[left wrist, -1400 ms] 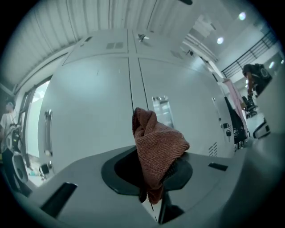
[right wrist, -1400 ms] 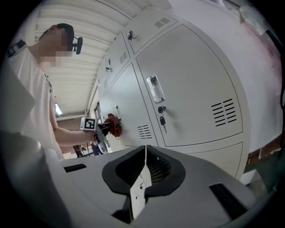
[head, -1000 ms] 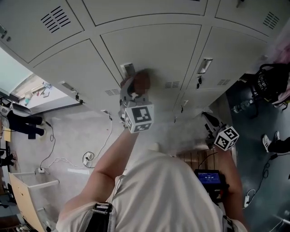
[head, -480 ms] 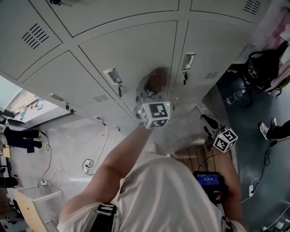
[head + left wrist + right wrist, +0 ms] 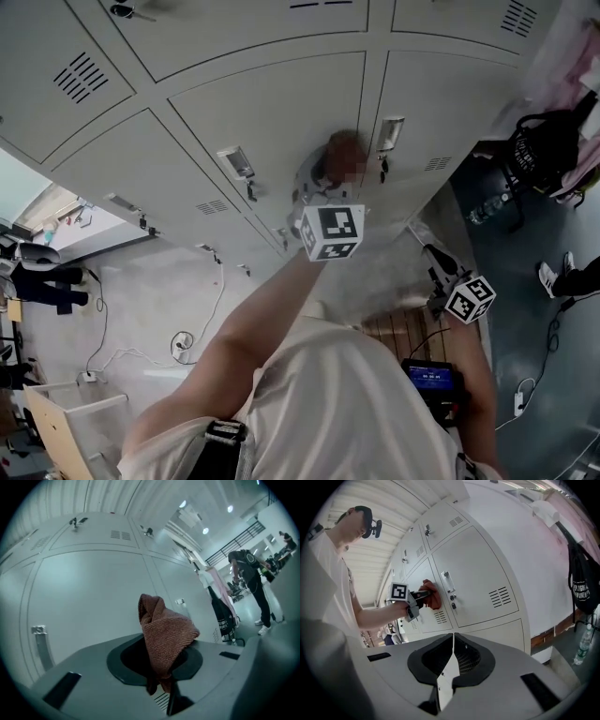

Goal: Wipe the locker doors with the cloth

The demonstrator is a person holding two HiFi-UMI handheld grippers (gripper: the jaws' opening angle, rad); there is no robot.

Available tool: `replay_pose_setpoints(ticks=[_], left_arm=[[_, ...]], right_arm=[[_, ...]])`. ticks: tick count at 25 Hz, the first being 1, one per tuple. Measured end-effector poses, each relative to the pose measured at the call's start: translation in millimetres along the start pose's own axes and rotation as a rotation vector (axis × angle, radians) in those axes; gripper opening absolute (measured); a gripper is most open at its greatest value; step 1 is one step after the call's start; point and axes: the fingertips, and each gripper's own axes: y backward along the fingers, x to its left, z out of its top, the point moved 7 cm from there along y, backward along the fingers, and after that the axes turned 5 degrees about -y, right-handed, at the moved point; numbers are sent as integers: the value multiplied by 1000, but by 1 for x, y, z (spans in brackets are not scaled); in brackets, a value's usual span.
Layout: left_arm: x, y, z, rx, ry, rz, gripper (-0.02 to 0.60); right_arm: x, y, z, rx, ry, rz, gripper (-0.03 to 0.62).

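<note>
Lockers (image 5: pixel 272 112) fill the head view, grey doors with vents. Left gripper (image 5: pixel 323 187) is raised to the mid door (image 5: pixel 281 103), jaws pinching the cloth (image 5: pixel 164 634). Right gripper (image 5: pixel 451 663) hangs low by the person's side, well apart from the doors, jaws pressed together on nothing. The cloth is a rust-red bunch sticking out past the left jaws, at the door's right edge just beside the next door's handle (image 5: pixel 389 131). It probably touches the door, but the head view is patchy there, so contact is unsure. Wiping looks under way, with most doors judged undone. Risks: the bunch snags on the handle or the lock (image 5: pixel 452 597) below it if the stroke runs right, the cloth gets tugged loose by a hard drag, or the small wad leaves strips unwiped.
</note>
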Motion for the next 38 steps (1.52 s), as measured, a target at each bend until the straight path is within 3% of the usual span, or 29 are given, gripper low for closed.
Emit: replay_pose_setpoints(ticks=[7,11,16,20,25,30,35,38], left_arm=[[80,50,-15,43,-39,211,72],[116,75,-38,114,-81,284,72],[159,108,-61,172,-38,394,71],[189,121,-57,160,-20,504,71],[163,99,-27,67,-41,442,72],[148,90,-19,43,-11,454,71],[122,73,-7,5,-26,371,71],[92,54,3,-42,-79,298,72]], right_arm=[[9,-41,2,29,10,94,18],[17,-61,0,54,21,146,18],[21,-72,-2,72,27,174,18],[20,-70,0,78,30,171,18],[18,-63,0,55,19,146,18],[14,-49,2,22,12,113,18],[11,-38,0,9,-3,78,18],[14,-36,0,4,5,73,18]])
